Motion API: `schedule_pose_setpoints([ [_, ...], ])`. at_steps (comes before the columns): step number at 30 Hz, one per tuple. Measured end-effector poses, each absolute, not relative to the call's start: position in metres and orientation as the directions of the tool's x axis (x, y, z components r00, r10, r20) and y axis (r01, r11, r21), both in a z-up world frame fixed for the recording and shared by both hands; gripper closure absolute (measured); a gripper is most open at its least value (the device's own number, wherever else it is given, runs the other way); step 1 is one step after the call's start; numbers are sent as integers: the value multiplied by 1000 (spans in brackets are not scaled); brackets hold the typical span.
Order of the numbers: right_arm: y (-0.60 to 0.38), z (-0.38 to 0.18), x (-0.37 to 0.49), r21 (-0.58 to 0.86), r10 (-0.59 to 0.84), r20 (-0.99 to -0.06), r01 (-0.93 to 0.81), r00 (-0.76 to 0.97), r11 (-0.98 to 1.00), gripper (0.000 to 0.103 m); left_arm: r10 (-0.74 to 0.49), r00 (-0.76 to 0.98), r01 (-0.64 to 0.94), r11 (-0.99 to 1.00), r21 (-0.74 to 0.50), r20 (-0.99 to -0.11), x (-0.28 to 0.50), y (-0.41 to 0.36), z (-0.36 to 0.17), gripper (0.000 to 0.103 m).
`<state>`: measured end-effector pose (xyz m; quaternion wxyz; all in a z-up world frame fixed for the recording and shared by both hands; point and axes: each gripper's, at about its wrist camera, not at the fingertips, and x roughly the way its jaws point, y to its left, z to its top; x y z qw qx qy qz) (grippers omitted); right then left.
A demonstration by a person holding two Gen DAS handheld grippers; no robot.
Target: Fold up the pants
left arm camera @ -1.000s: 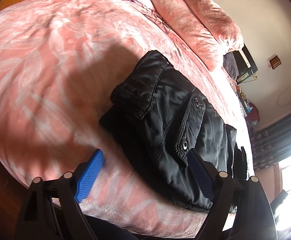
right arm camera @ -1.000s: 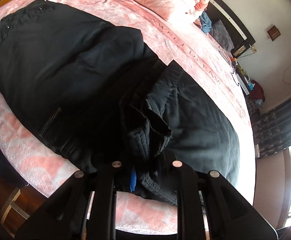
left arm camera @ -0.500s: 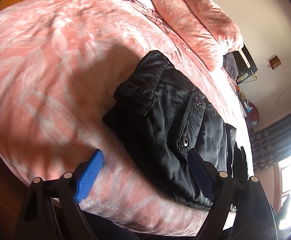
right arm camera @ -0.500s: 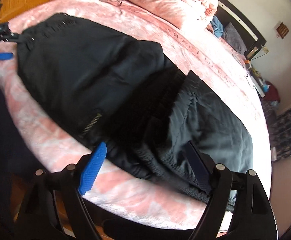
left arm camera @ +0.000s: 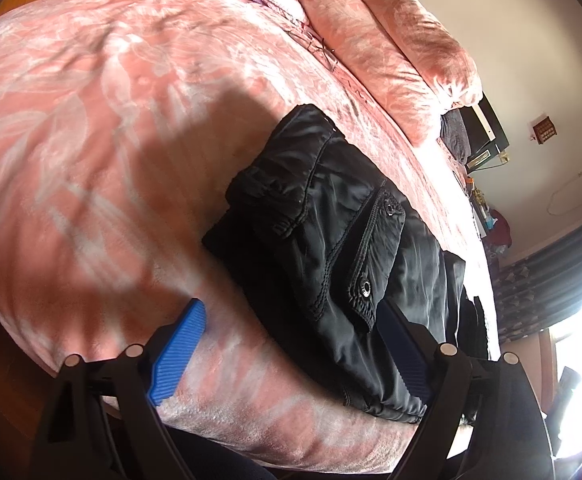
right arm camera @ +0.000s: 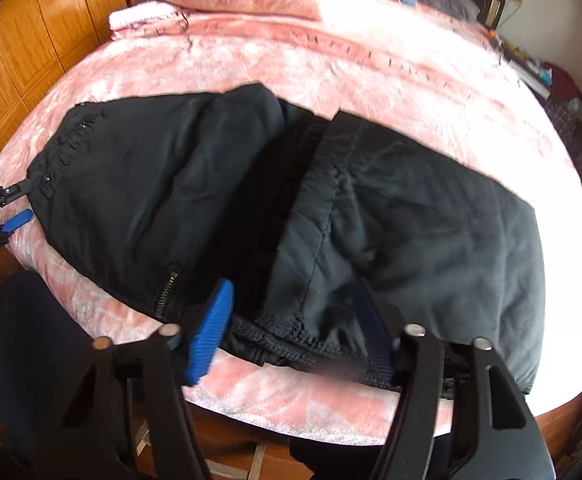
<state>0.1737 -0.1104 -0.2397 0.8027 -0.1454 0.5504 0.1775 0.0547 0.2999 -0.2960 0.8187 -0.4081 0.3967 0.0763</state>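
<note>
Pants [right arm camera: 219, 192] spread black across pink bed [left arm camera: 91, 120], long axis left to right along near edge, already doubled once. Right tongs [right arm camera: 291, 328] wide open, straddling hem at near edge, holding nothing. Left tongs [left arm camera: 291, 344] equally wide, beside waist end, one pad over bedspread, empty. Right nearer the cloth.

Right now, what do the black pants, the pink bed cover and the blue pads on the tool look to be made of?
Black pants: thin synthetic weave, probably nylon, judging by the slight sheen, with metal snaps and a zipper.
Pink bed cover: plush fleece or velvet, given its soft matte nap.
Blue pads: ribbed rubber or plastic, matte; which one is unclear.
</note>
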Motion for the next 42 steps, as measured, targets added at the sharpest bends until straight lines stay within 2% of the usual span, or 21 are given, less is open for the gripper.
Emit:
schedule_pose_setpoints([
  [1, -112, -244, 176, 7, 151, -945, -442, 291, 897, 86, -201, 673, -449, 654, -609, -712, 55, 300, -296, 15],
  [2, -115, -247, 178, 40, 171, -949, -436, 265, 899, 90, -202, 673, -449, 653, -610, -711, 55, 301, -296, 15],
  [9, -120, -220, 164, 80, 238, -924, -458, 298, 885, 93, -196, 672, -454, 652, -607, -714, 56, 300, -297, 15],
  [16, -114, -252, 168, 90, 216, -955, -493, 205, 866, 92, -196, 657, -464, 655, -596, -728, 60, 299, -299, 14],
  [18, -111, -250, 169, 95, 222, -956, -517, 190, 851, 84, -193, 649, -470, 659, -588, -736, 61, 298, -298, 14],
  [20, -111, -247, 171, 129, 242, -960, -540, 143, 832, 60, -190, 635, -476, 667, -573, -749, 62, 298, -297, 14],
  [22, -106, -234, 175, 139, 247, -963, -588, 107, 797, 60, -189, 639, -480, 660, -578, -746, 61, 299, -293, 14],
  [24, -101, -217, 186, 172, 271, -960, -629, 65, 759, 55, -222, 664, -487, 596, -638, -714, 55, 303, -293, 11],
  [26, -91, -194, 206, 225, 305, -952, -667, 4, 710, 32, -256, 680, -504, 517, -692, -687, 51, 309, -299, 11],
  [28, -73, -173, 229, 263, 327, -944, -724, -55, 638, 23, -281, 695, -520, 439, -733, -661, 48, 316, -305, 11],
  [32, -11, -158, 273, 281, 276, -948, -820, -158, 499, 15, -297, 705, -555, 335, -761, -644, 50, 326, -312, 10],
  [35, 46, -163, 299, 292, 231, -950, -865, -211, 409, 14, -291, 703, -578, 297, -760, -649, 58, 328, -316, 10],
  [42, 168, -223, 335, 442, 144, -897, -848, -418, 291, 13, -301, 701, -598, 245, -763, -647, 80, 329, -327, 10],
])
